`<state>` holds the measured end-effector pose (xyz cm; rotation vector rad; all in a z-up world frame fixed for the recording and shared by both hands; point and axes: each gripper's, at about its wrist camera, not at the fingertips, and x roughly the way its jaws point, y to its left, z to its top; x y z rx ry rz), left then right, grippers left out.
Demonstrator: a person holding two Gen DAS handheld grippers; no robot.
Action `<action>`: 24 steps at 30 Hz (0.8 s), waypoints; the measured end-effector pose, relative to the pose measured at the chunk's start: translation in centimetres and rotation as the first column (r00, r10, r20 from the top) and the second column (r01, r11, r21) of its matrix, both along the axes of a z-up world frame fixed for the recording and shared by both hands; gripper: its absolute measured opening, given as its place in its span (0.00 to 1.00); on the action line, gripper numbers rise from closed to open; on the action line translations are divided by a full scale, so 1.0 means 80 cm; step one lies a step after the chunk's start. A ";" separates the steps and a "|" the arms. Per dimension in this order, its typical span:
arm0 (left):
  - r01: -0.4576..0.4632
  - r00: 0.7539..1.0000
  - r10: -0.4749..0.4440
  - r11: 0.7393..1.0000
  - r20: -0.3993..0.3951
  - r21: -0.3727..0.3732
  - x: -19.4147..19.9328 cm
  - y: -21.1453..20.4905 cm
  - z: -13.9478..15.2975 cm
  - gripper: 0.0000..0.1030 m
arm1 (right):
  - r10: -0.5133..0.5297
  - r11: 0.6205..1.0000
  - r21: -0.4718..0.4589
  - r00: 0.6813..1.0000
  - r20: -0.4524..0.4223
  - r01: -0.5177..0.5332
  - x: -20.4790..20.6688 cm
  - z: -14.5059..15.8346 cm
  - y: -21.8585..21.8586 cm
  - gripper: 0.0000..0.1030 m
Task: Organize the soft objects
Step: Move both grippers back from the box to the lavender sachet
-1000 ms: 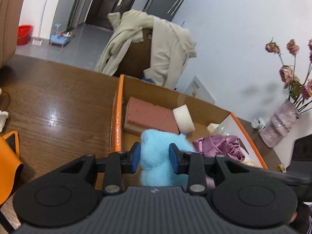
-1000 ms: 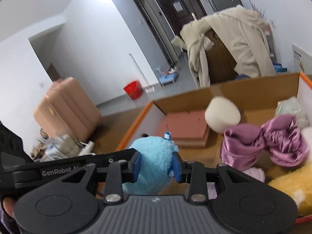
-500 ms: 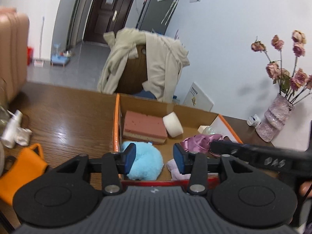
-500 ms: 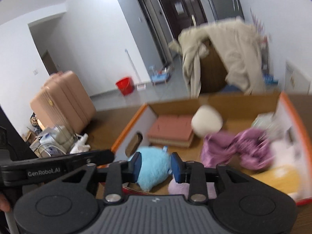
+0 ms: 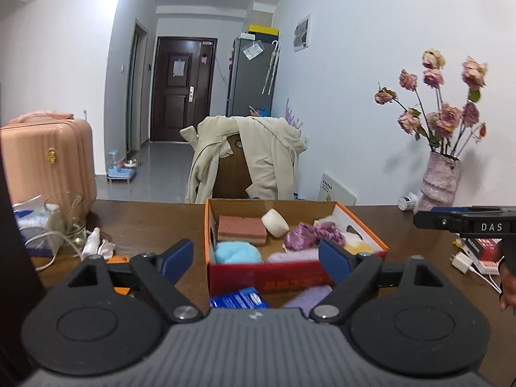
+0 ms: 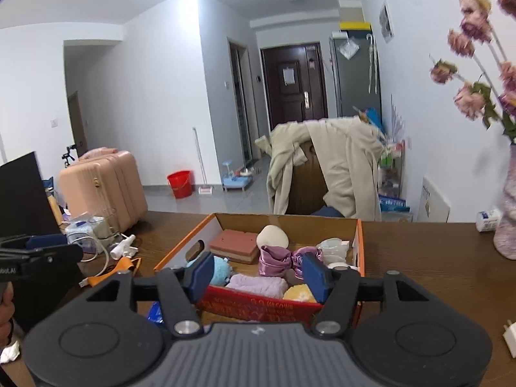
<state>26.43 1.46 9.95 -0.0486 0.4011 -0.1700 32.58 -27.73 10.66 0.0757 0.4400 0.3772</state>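
An orange-rimmed cardboard box [image 5: 283,279] [image 6: 360,242] stands on the brown table, ahead of both grippers. A blue plush toy [image 5: 237,253] [image 6: 219,269] lies in its near left corner, beside a pink sponge [image 5: 242,229], a white foam puck [image 5: 274,222], a purple satin cloth [image 6: 280,259], a lilac towel [image 6: 258,285] and a yellow plush [image 6: 300,293]. My left gripper [image 5: 256,259] hangs back from the box, its jaws opening wide with nothing between them. My right gripper [image 6: 259,274] is also opening and holds nothing. A lilac cloth [image 5: 306,296] lies on the table before the box.
A blue packet [image 5: 240,298] lies in front of the box. A glass jar and cables [image 5: 64,222] sit at the left, a vase of dried roses [image 5: 440,180] and a white plug [image 5: 461,262] at the right. A coat-draped chair [image 5: 251,158] stands behind the table.
Both grippers held the blue plush over the box, let it go into the near left corner, then drew back and up while their jaws spread wide.
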 end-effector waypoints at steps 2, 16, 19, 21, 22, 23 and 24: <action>-0.009 1.000 0.009 1.000 0.005 -0.001 -0.029 -0.012 -0.008 0.89 | 0.010 1.000 -0.002 1.000 0.024 -0.010 -0.026 -0.003 -0.004 0.62; -0.011 0.995 0.012 1.000 -0.101 0.010 -0.132 -0.029 -0.064 0.96 | -0.011 0.998 0.068 0.998 -0.056 0.015 -0.197 -0.091 -0.039 0.75; 0.001 0.992 -0.002 1.000 -0.125 -0.005 -0.109 -0.037 -0.076 0.96 | -0.038 0.997 0.068 0.997 -0.067 0.043 -0.202 -0.095 -0.049 0.75; 0.022 0.988 -0.026 0.999 -0.155 -0.027 -0.085 -0.047 -0.087 0.94 | -0.062 0.995 0.069 0.996 -0.066 0.066 -0.199 -0.096 -0.052 0.75; 0.033 0.986 -0.039 0.999 -0.165 -0.037 -0.072 -0.054 -0.094 0.91 | -0.067 0.995 0.074 0.996 -0.067 0.071 -0.196 -0.097 -0.053 0.75; 0.035 0.984 -0.041 0.999 -0.173 -0.037 -0.057 -0.063 -0.101 0.84 | -0.069 0.994 0.080 0.995 -0.070 0.075 -0.191 -0.099 -0.054 0.75; 0.030 0.983 -0.035 0.999 -0.178 -0.028 -0.042 -0.071 -0.108 0.80 | -0.070 0.994 0.082 0.995 -0.076 0.076 -0.187 -0.102 -0.054 0.75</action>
